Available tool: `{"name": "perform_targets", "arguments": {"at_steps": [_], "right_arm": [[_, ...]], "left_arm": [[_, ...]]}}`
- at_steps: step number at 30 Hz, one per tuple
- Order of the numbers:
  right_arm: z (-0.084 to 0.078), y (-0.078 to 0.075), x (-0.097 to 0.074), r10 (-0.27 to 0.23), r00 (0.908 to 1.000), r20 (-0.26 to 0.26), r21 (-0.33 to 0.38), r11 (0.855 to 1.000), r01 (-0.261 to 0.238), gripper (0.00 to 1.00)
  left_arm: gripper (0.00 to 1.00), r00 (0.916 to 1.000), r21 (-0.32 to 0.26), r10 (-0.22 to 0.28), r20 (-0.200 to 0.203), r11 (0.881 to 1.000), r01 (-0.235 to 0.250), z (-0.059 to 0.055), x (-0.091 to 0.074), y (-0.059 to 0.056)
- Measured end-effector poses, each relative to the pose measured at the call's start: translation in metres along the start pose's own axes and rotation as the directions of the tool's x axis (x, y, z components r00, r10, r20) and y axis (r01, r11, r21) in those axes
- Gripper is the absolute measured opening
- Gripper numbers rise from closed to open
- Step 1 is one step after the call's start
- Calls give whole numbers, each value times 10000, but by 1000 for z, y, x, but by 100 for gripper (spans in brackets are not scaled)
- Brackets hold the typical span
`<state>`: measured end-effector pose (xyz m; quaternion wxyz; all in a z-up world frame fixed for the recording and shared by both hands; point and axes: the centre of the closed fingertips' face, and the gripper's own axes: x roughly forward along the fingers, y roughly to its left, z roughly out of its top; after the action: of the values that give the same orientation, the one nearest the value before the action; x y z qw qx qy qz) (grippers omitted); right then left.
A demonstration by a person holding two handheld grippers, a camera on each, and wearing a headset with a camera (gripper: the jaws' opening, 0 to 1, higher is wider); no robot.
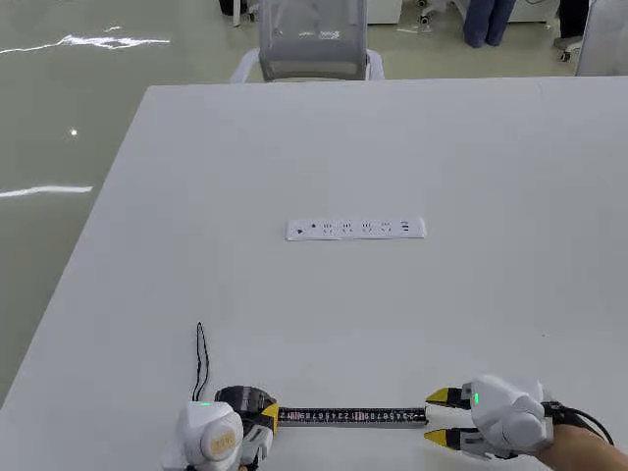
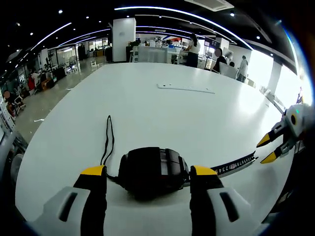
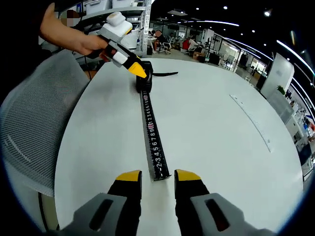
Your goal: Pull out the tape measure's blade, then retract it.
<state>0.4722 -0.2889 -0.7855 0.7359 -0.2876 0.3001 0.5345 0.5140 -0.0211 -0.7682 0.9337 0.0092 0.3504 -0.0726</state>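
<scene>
Black and compact, the case of the tape measure (image 1: 245,400) (image 2: 152,169) (image 3: 144,78) lies on the white bench (image 1: 442,147) between the two jaws of the left tool (image 1: 257,417) (image 2: 147,171). The jaws stand wide, one on each side of the case. One jaw seems to touch it and a thin gap shows at the other, so I cannot tell if the tool really presses the case. A thin black cord (image 1: 200,358) (image 2: 107,140) runs from the case forward, away from this tool.

The blade (image 1: 351,416) (image 2: 236,163) (image 3: 153,140) is pulled out and lies flat on the bench, from the case straight toward the right tool (image 1: 436,417) (image 3: 158,175) (image 2: 267,150). Its free end lies just at the yellow tips of the right tool, between them. These jaws are apart, a little wider than the blade, and do not pinch it.

Far in front of both tools, a white power strip (image 1: 356,229) (image 2: 185,88) lies on the bench, and a grey chair (image 1: 312,39) stands behind the far edge.
</scene>
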Motion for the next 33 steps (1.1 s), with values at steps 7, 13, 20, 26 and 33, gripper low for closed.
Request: {"name": "perform_targets", "arguments": {"at_steps": [7,13,20,26,33], "right_arm": [[-7,-2,11,428,9986,-323,-417,9982,-441,20],[-13,0,16,674,9966,-468,-432,9967,-694,17],[-17,-1,18,721,9965,-418,-347,9967,-736,15],[-16,1,19,840,9953,-474,-554,9947,-866,15],[-17,1,20,972,9947,-330,-470,9940,-986,14]], "left_arm": [[66,10000,-7,54,-19,10000,-54,-1,1,1],[65,10000,28,61,-43,10000,-60,-1,2,-1],[66,9999,28,89,-59,10000,-89,-1,2,-2],[66,9999,79,52,-86,10000,-51,-2,1,-3],[66,9999,90,123,-62,9999,-122,-2,2,-2]]}}
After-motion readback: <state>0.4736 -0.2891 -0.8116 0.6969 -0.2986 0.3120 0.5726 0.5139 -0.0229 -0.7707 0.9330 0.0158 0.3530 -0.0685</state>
